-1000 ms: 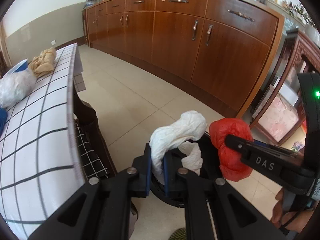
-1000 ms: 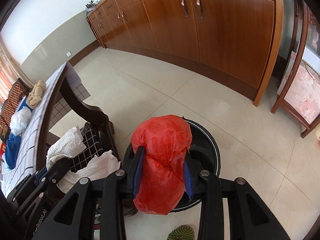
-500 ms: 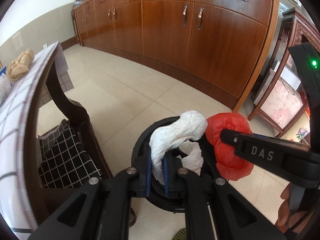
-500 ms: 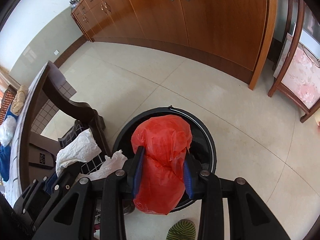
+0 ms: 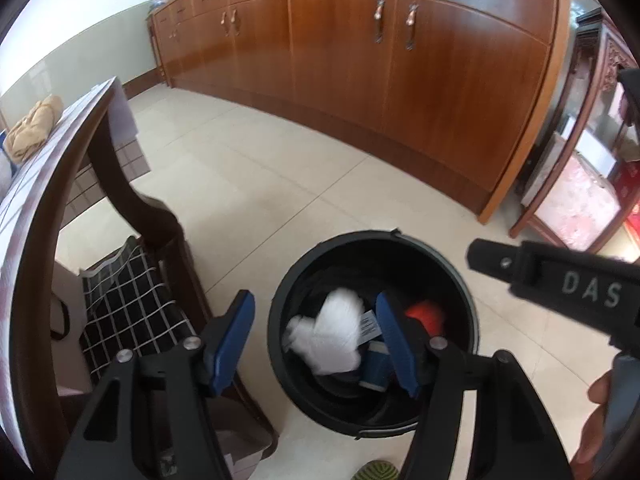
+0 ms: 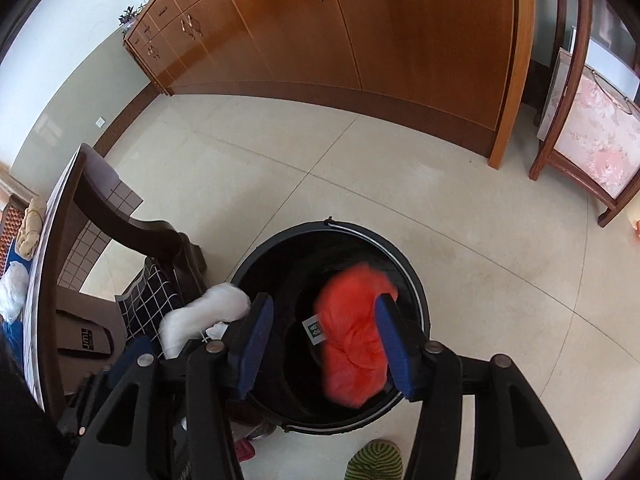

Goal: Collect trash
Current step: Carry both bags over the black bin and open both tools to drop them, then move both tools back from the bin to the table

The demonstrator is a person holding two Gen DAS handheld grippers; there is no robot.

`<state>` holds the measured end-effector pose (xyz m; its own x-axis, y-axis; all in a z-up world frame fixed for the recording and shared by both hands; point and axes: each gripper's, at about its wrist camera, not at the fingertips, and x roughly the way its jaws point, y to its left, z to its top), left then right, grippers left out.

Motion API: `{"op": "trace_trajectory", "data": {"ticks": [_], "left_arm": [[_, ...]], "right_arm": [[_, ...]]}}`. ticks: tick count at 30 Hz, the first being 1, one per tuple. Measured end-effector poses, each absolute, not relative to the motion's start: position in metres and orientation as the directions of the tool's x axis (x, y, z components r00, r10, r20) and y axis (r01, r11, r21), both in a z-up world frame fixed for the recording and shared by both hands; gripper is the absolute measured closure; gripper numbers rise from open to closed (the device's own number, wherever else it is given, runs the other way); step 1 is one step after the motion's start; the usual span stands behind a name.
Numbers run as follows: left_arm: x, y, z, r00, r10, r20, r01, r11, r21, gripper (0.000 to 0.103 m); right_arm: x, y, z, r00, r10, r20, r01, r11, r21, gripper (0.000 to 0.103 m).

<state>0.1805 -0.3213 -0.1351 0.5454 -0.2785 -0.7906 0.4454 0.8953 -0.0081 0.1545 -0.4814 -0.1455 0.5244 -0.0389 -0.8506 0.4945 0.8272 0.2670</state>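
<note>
A round black bin (image 5: 372,237) stands on the tiled floor under both grippers. My left gripper (image 5: 316,342) is over it, its jaws opening with nothing between the blue pads. In the left wrist view the crumpled white paper (image 5: 336,336) lies inside the bin, with the red plastic bag (image 5: 424,314) showing beside it. My right gripper (image 6: 325,344) is also opening over the bin (image 6: 416,280). The red bag (image 6: 352,344) is blurred between its pads, loose and dropping. In that view the white paper (image 6: 204,312) is a blur at the bin's left rim.
A dark wooden chair with a black-and-white checked cushion (image 5: 128,304) stands left of the bin. The table with its checked cloth (image 5: 24,184) runs along the far left. Brown cabinets (image 5: 400,80) line the back. A wooden stand (image 6: 592,136) is at the right. A striped green slipper (image 6: 374,462) is in front.
Both grippers moved over the bin and opened. The white paper left the left jaws and the red bag slipped from the right jaws, both going down into the bin.
</note>
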Motion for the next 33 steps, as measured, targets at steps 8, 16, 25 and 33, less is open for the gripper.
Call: {"op": "trace_trajectory", "data": {"ticks": [8, 16, 25, 33], "left_arm": [[0.184, -0.313, -0.124, 0.542, -0.300, -0.785, 0.446, 0.894, -0.033, 0.038], [0.174, -0.313, -0.101, 0.561, -0.333, -0.758, 0.453, 0.890, -0.055, 0.038], [0.162, -0.276, -0.044, 0.650, -0.367, -0.665, 0.403, 0.909, -0.107, 0.038], [0.158, -0.198, -0.017, 0.743, -0.280, -0.608, 0.267, 0.957, -0.115, 0.038]], "right_arm": [[0.148, -0.483, -0.129, 0.546, -0.106, -0.831, 0.519, 0.821, 0.237, 0.047], [0.139, -0.490, -0.119, 0.527, -0.166, -0.834, 0.565, 0.801, 0.197, 0.047], [0.125, -0.481, -0.083, 0.630, -0.202, -0.750, 0.539, 0.809, 0.235, 0.047], [0.135, -0.416, -0.049, 0.757, -0.065, -0.650, 0.326, 0.900, 0.290, 0.047]]}}
